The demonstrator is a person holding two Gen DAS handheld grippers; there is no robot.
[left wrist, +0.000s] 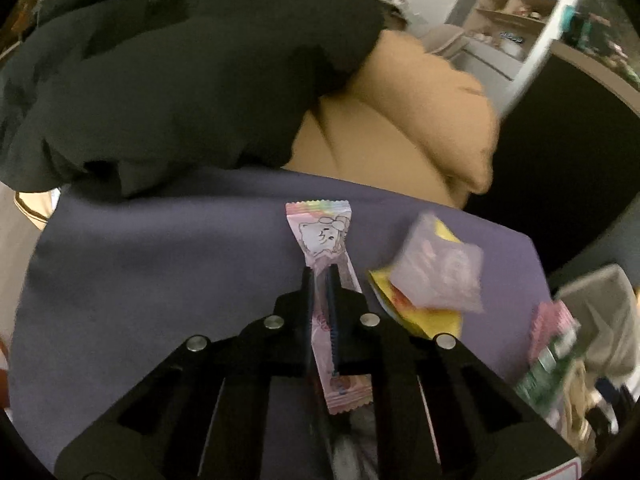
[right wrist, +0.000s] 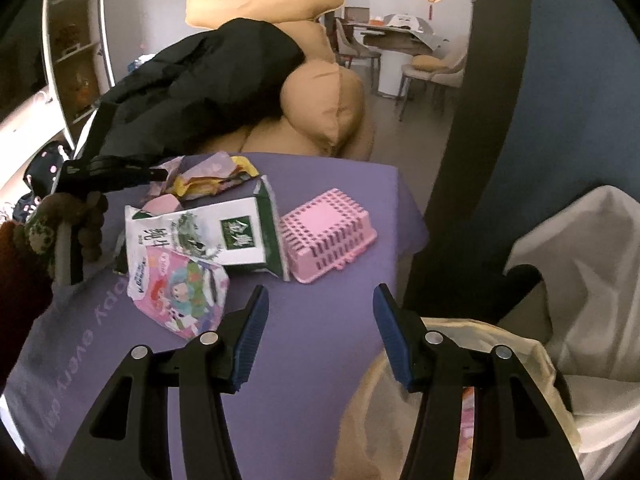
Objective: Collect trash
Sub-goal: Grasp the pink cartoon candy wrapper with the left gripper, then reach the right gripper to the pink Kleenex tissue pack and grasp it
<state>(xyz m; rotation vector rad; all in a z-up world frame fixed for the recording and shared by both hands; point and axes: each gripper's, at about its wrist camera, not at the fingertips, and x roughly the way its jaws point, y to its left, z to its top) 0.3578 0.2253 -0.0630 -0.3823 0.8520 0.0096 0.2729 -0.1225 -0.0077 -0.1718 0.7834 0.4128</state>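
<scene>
The left tool (left wrist: 321,280) is clamped on a long pink candy wrapper (left wrist: 320,236), pinching it partway along its length so that the printed upper end stands clear beyond the tips and the lower end trails back between the arms. That mid-length hold probably keeps the thin, limp film from slipping out while it is carried. Just to its right lie a crumpled pale pink wrapper (left wrist: 438,276) over a yellow wrapper (left wrist: 436,320), both loose on the purple desk (left wrist: 160,280).

The right tool (right wrist: 318,300) stands wide apart with nothing between its blue pads, hovering over bare purple surface near the desk's front edge. Just beside it on the left is a pink cartoon snack packet (right wrist: 178,296), touching a green and white milk carton (right wrist: 204,236) behind it; an upturned pink plastic basket (right wrist: 328,234) sits against the carton's right side.

Below and right of the right tool, off the desk's edge, a beige bag (right wrist: 380,420) gapes with pink litter already inside, and white cloth or plastic (right wrist: 580,260) lies beyond it. Its place beside the edge suits a short drop. Open room lies at the front and right; a black jacket (left wrist: 180,60) and tan cushions (right wrist: 320,100) crowd the far edge.
</scene>
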